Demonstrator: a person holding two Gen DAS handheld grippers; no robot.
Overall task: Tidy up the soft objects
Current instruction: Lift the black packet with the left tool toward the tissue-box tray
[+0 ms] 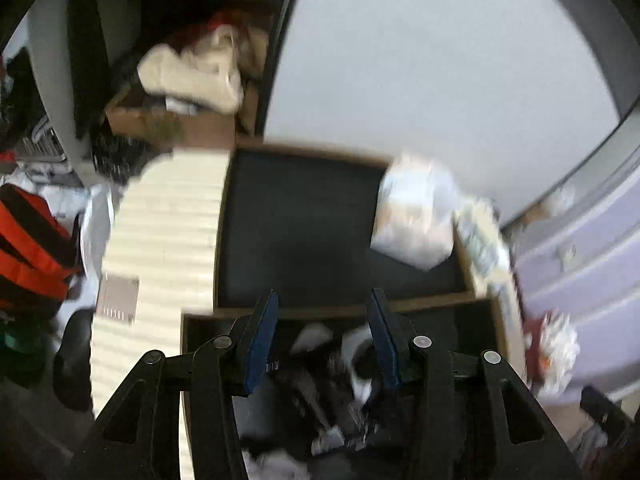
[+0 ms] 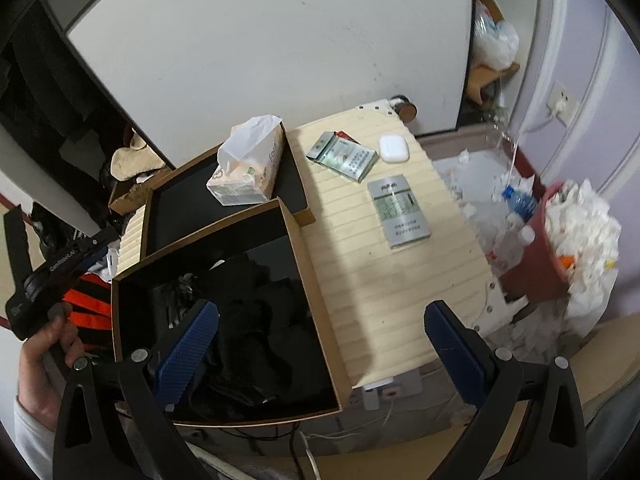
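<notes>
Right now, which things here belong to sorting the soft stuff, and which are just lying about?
Part of the job:
near box holding dark clothes
far box
tissue pack
left gripper, open above the clothes

Just lying about:
two cigarette cartons
earbud case
overflowing bin

1. Black angular left gripper (image 1: 324, 336) is showing blue textured finger pads (image 1: 262, 342) and silver round screws (image 1: 222, 342).
2. Black right gripper (image 2: 320, 344) is showing matching pads.
3. Bare-skinned left hand (image 2: 44, 364) is wearing a white sleeve cuff (image 2: 24, 416).
</notes>
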